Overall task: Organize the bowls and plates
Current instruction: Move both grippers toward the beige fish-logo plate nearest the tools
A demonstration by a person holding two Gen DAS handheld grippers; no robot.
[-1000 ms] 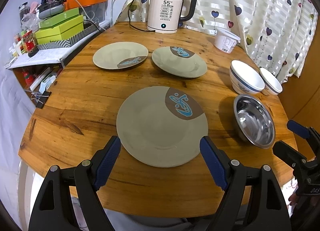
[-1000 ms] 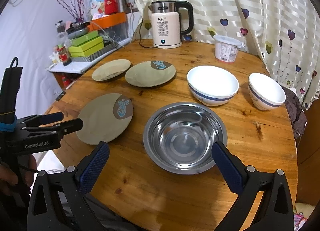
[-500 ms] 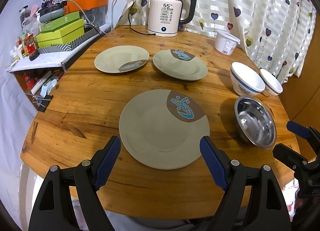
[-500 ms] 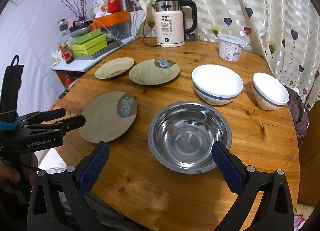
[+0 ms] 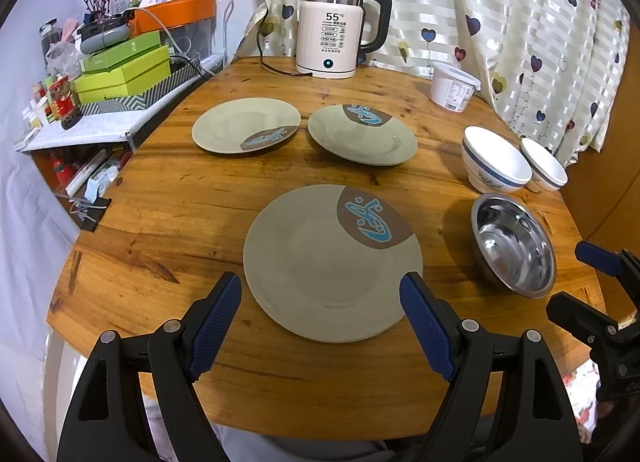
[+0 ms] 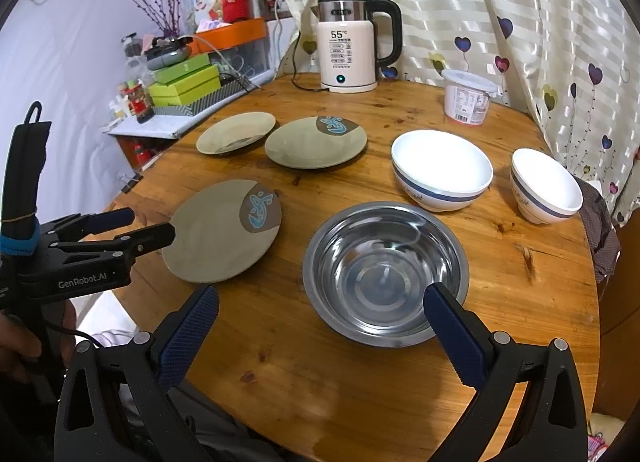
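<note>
The left gripper point(image 5: 320, 298) hangs with its jaws spread wide, holding nothing; the near plate point(image 5: 332, 262) lies flat on the table point(image 5: 168, 198) straight ahead, its near rim between and just past the two blue pads point(image 5: 424, 326). The right gripper point(image 6: 320, 326) is likewise spread and empty, with the steel bowl point(image 6: 384, 270) dead ahead, its near rim between the jaw tips.

Nothing is stacked yet, so the step in hand looks like a first pick. For the plate, the rim is thin and sits flush on the wood — come in low, tilt the tool so one pad slides under the lip and the other lands on top, and close only once the rim is well inside the pads. A shallow bite would likely let it pivot and slip.

Beyond the near plate, two more plates point(image 5: 246, 124) point(image 5: 362, 134) sit side by side, well ahead of the left tool; either would serve as the base of a stack. Ahead of the right tool, past the steel bowl, stand a large white bowl point(image 6: 442, 170) and a smaller one point(image 6: 546, 186) — nest small into large, lowering gently since the glazed walls are slick.
</note>
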